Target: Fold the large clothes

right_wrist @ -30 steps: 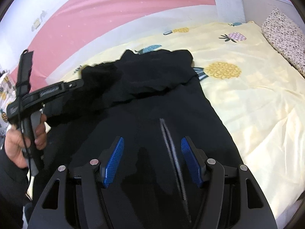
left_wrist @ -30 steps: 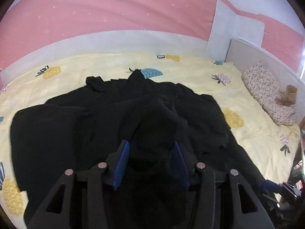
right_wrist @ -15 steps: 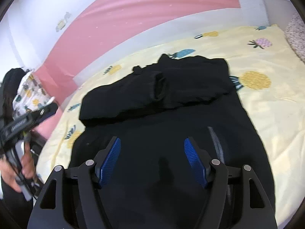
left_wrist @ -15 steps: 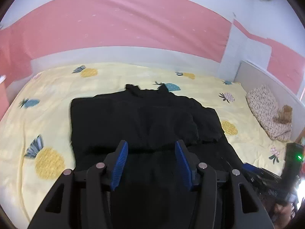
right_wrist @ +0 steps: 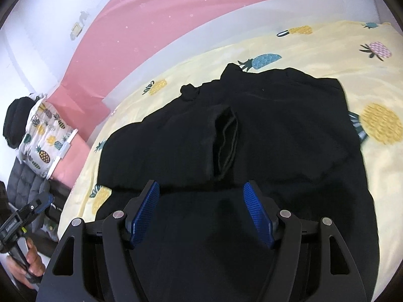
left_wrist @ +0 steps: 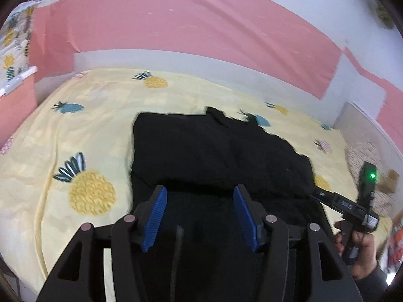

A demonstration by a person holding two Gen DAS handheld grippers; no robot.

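A large black garment (left_wrist: 216, 156) lies on the yellow pineapple-print bed, with both sleeves folded in across its upper half. In the right wrist view the garment (right_wrist: 264, 136) shows a sleeve cuff (right_wrist: 225, 136) lying open at its middle. My left gripper (left_wrist: 199, 201) is open and empty, held above the garment's near part. My right gripper (right_wrist: 201, 201) is open and empty, also above the near part. The right gripper's body shows at the right of the left wrist view (left_wrist: 352, 206); the left one shows at the lower left of the right wrist view (right_wrist: 22, 219).
The bed sheet (left_wrist: 75, 151) runs to a pink and white wall (left_wrist: 176, 30). A floral pillow (left_wrist: 365, 156) lies at the bed's right end. A pineapple-print bundle (right_wrist: 45, 136) and grey padded fabric (right_wrist: 22, 183) sit left of the bed.
My left gripper let go of the black fabric it held and opened. Both grippers pulled back and rose, so the whole folded garment now shows.
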